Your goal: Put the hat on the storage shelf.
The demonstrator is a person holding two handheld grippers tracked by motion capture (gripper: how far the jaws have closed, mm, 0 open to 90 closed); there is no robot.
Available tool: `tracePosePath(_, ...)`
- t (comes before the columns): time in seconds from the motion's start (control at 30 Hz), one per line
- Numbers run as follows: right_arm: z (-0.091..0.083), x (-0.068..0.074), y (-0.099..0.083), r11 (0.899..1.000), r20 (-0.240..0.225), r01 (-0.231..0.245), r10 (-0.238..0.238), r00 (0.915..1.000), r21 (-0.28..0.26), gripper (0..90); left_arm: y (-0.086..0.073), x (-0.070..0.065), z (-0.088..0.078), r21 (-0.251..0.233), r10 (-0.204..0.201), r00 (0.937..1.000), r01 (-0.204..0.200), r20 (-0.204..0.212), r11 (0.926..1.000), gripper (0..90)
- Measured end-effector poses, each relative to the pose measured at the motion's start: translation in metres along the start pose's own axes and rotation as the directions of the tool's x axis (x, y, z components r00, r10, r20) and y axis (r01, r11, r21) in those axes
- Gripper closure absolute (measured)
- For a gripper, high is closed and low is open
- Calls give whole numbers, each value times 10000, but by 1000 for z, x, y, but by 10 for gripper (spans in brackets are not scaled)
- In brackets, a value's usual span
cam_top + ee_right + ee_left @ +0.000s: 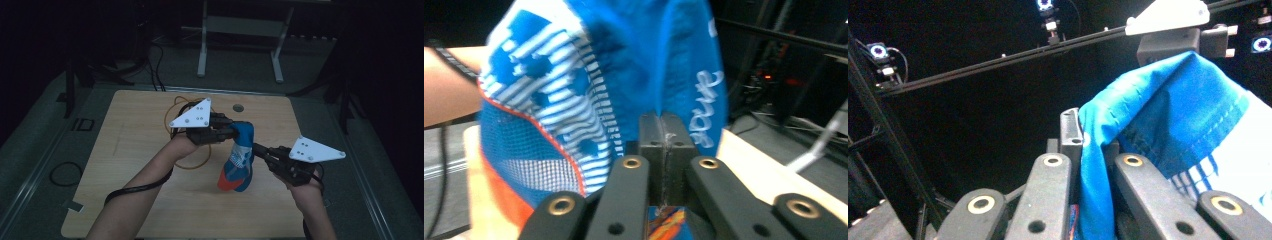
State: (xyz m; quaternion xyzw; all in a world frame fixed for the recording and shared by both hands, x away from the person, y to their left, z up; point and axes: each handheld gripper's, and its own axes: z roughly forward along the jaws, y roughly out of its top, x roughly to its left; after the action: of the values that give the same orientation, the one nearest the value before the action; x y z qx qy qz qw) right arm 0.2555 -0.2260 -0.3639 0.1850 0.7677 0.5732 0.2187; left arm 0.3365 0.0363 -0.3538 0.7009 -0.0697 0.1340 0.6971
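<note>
Blue patterned sock (239, 162) held aloft above the wooden surface (135, 165), near its middle. Left gripper (231, 131) fingers closed on the cuff; right gripper (259, 149) fingers pinched shut on a side edge, apparently to spread the fabric. Orange toe hanging lowest.

A yellow loop of cord (176, 107) lies on the wooden table (130, 165) near a round hole (238, 107).

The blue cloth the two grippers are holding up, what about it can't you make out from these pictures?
- Blue cloth: what kind of item it is; it hangs bunched and dimly lit in the high view.
- White lettering: blurred and curved away in the right gripper view, unreadable.
- Its lower end: cut off by the bottom edge in the left gripper view.
- Yellow loop: partly hidden under the left gripper.
</note>
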Motion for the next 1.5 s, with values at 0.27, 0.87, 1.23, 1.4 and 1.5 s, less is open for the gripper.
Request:
tracePosePath(0.27, -6, -2, 2, 9999, 395, -95, 97, 9992, -47, 900, -5, 1, -6, 221, -121, 9998, 125, -154, 9997, 887)
tracePosePath(0.87, -22, -15, 12, 9975, 723, -391, 433, 9964, -587, 900, -3, -6, -12, 2588, 54, 9930, 256, -1184, 9656, 520)
tracePosePath(1.23, -30, -21, 17, 9958, 932, -433, 508, 9943, -810, 900, -1, -10, -36, 3392, -9, 9719, 830, -2353, 9371, 323)
tracePosePath(1.4, -31, -24, 20, 9941, 1025, -501, 599, 9929, -962, 900, -3, -11, -56, 3611, -306, 9543, 1420, -2974, 9216, 202)
tracePosePath(1.5, -30, -26, 22, 9935, 1080, -527, 636, 9921, -1011, 900, -5, -14, -68, 3580, -332, 9452, 1554, -3249, 9207, 148)
